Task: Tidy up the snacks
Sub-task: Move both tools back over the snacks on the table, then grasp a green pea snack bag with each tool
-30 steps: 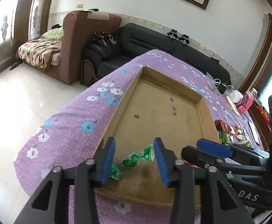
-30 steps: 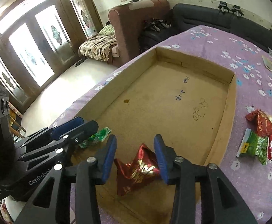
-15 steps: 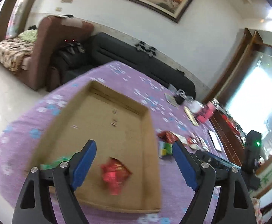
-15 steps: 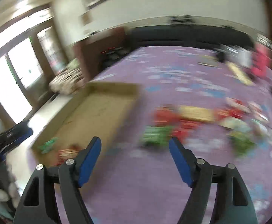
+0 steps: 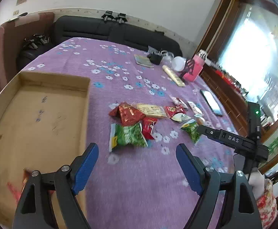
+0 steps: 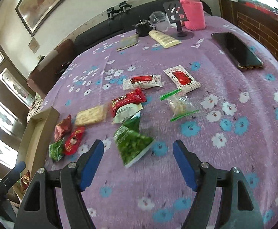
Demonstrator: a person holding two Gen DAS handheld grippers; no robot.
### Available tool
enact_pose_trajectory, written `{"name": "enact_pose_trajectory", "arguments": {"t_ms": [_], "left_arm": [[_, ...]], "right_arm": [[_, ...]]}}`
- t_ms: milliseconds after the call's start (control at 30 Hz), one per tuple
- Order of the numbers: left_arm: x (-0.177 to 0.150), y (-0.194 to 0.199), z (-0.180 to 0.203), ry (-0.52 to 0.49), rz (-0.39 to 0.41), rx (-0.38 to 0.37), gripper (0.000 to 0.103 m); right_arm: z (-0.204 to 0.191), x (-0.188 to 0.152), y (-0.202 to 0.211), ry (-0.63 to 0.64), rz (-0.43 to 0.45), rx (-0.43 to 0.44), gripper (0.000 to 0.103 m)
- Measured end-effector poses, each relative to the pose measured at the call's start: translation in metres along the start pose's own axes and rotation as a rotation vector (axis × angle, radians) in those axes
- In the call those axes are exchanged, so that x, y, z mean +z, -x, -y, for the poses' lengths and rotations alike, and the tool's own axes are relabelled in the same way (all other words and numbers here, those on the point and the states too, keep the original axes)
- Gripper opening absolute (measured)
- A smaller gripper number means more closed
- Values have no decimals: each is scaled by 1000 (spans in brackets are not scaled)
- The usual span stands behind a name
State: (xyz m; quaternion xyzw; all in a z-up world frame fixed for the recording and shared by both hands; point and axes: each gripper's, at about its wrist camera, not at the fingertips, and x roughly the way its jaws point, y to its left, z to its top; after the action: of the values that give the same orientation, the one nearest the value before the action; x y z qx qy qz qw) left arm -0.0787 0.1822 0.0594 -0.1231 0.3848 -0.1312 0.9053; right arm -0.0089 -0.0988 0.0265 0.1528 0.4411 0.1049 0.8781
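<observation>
A purple flowered tablecloth carries scattered snacks. The green packet, light, crinkly and slippery, lies lower centre between the spread, empty right gripper; pinch its sealed edge. The left gripper is likewise spread, empty.

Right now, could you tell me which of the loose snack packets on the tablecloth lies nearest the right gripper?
The large green packet, lying just ahead of the open right gripper; the others sit farther off.

The tablecloth is fuzzy, matt purple cloth. At nine o'clock from the snacks, the cardboard tray looks dull and rough. The green snack packet and red snack packet are glossy, crinkled plastic film. The phone has a smooth, shiny glass face.
</observation>
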Motion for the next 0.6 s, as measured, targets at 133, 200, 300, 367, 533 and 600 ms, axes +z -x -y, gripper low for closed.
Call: {"name": "enact_pose_trajectory", "arguments": {"t_ms": [133, 200, 300, 367, 533, 600], "left_arm": [[12, -26, 8, -36, -24, 55, 86], [17, -43, 8, -42, -44, 80, 86], [20, -61, 7, -34, -78, 99, 86], [20, -70, 8, -34, -89, 105, 86], [16, -82, 14, -77, -105, 136, 75], [14, -81, 16, -105, -91, 167, 58]], "right_arm": [[-10, 3, -16, 53, -11, -14, 74], [-16, 3, -21, 79, -15, -12, 74], [-21, 2, -25, 109, -16, -12, 74], [-22, 0, -26, 116, -13, -9, 74], [-22, -1, -27, 137, 1, -1, 74], [-21, -1, -26, 137, 7, -2, 71]]}}
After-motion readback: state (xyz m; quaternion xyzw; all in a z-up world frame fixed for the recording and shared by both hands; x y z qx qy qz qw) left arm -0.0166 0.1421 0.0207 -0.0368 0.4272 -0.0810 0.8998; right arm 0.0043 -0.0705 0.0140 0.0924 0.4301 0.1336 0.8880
